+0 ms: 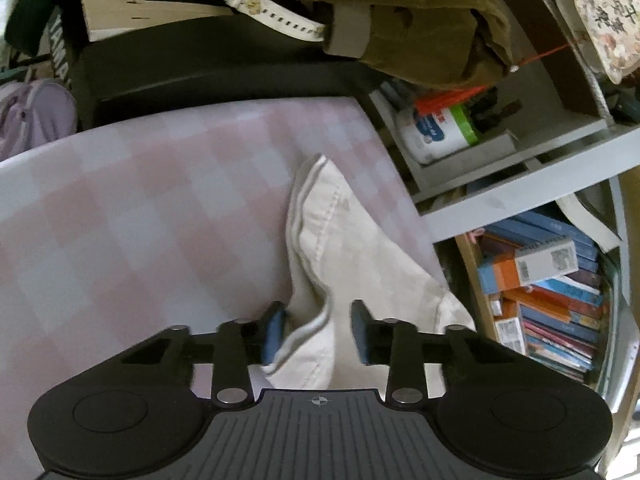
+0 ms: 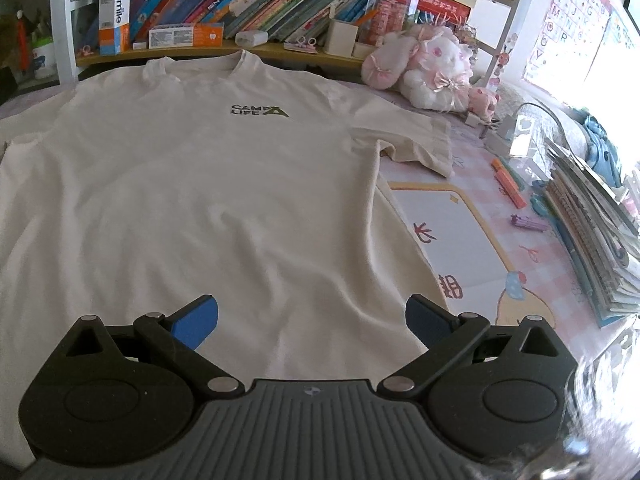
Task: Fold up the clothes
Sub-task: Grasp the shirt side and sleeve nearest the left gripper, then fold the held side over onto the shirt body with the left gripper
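A cream T-shirt (image 2: 200,184) with a small "CAMP LIFE" print (image 2: 260,111) lies flat, front up, on a pink checked tabletop (image 1: 140,208). In the left wrist view its sleeve (image 1: 340,232) is bunched into a ridge near the table's right edge. My left gripper (image 1: 318,326) is narrowed on that ridge, with a blue pad touching the cloth on each side. In the right wrist view my right gripper (image 2: 312,320) hovers over the shirt's lower part, open wide, with nothing between its fingers.
A shelf of books (image 2: 248,0) runs behind the shirt's collar. Plush toys (image 2: 432,68) sit at the back right. Pens (image 2: 510,184), a cartoon desk mat (image 2: 460,232) and a stack of notebooks (image 2: 592,224) lie to the right. A black case (image 1: 208,68) stands beyond the table.
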Available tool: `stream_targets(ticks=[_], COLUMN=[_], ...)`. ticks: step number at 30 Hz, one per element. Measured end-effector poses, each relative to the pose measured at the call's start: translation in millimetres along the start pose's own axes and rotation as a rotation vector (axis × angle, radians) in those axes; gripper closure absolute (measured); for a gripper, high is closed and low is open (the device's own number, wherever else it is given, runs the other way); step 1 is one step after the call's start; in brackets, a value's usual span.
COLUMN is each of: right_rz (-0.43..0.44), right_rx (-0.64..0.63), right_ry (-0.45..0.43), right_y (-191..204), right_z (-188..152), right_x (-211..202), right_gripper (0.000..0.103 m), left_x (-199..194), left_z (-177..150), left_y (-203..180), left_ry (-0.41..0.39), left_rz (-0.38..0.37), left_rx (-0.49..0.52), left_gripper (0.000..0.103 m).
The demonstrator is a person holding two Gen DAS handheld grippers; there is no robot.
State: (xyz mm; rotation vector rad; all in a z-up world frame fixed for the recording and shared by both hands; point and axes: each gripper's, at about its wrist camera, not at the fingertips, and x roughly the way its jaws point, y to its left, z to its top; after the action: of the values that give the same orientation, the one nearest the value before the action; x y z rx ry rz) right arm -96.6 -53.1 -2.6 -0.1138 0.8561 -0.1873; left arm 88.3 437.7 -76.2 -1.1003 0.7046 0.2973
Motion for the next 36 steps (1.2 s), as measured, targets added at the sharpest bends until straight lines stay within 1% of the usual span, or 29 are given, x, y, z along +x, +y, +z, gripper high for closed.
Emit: stream_targets(ticks=[1, 2, 4, 7, 10, 14, 17, 20, 24, 26, 29, 31, 32, 33, 34, 35, 36], right_rz=[-0.001, -0.002, 0.0, 0.012, 0.031, 0.06, 0.095, 0.148, 0.234, 0.276, 0.324, 0.352, 0.363, 0.375, 0.386, 0.398, 0.407], right_rx=[0.003, 0.006, 0.007, -0.005, -0.049, -0.161, -0.223, -0.217, -0.179, -0.173, -0.178, -0.183, -0.185, -0.186, -0.187, -0.188, -0.188], right_ry=[0.004, 0.008, 0.015, 0.015, 0.003, -0.053, -0.073, -0.058, -0.034, -0.032, -0.034, -0.035, -0.035, -0.033, -0.032, -0.03, -0.027], right_y=[-2, -3, -5, -7, -9, -13, -20, -31, -43, -49, -55, -59, -60, -62, -64, -66, -68], right_z=[-1, -1, -2, -2, 1, 1, -1, 0, 3, 3, 4, 4, 4, 4, 4, 4, 4], right_x=[1, 1, 3, 8, 15, 26, 37, 50, 64, 68, 71, 72, 73, 73, 74, 75, 76], right_gripper=[0.002, 0.002, 0.002, 0.002, 0.002, 0.002, 0.002, 0.002, 0.0, 0.0, 0.0, 0.0, 0.0, 0.0, 0.0, 0.0, 0.0], left_x=[1, 2, 2, 1, -4, -5, -5, -6, -10, -8, -4, 6, 11, 20, 29, 37, 44], left_z=[0, 0, 1, 1, 0, -8, -18, -31, -57, -76, -115, -149, -165, -183, -201, -214, -224], left_y=[1, 2, 1, -3, -19, -49, -73, -103, -151, -176, -208, -224, -228, -230, -229, -226, -223], left_ry=[-0.002, -0.005, -0.011, -0.025, -0.047, -0.057, -0.064, -0.084, -0.111, -0.11, -0.083, -0.044, -0.027, -0.011, 0.012, 0.042, 0.068], left_rz=[0.009, 0.018, 0.033, 0.049, 0.033, 0.035, 0.044, 0.063, 0.077, 0.082, 0.082, 0.105, 0.131, 0.174, 0.212, 0.235, 0.259], left_rx=[-0.004, -0.008, -0.012, -0.008, 0.04, 0.154, 0.233, 0.333, 0.52, 0.628, 0.812, 0.954, 1.027, 1.102, 1.172, 1.217, 1.246], left_gripper=[0.087, 0.092, 0.096, 0.097, 0.097, 0.097, 0.097, 0.097, 0.097, 0.097, 0.097, 0.096, 0.092, 0.09, 0.089, 0.086, 0.086])
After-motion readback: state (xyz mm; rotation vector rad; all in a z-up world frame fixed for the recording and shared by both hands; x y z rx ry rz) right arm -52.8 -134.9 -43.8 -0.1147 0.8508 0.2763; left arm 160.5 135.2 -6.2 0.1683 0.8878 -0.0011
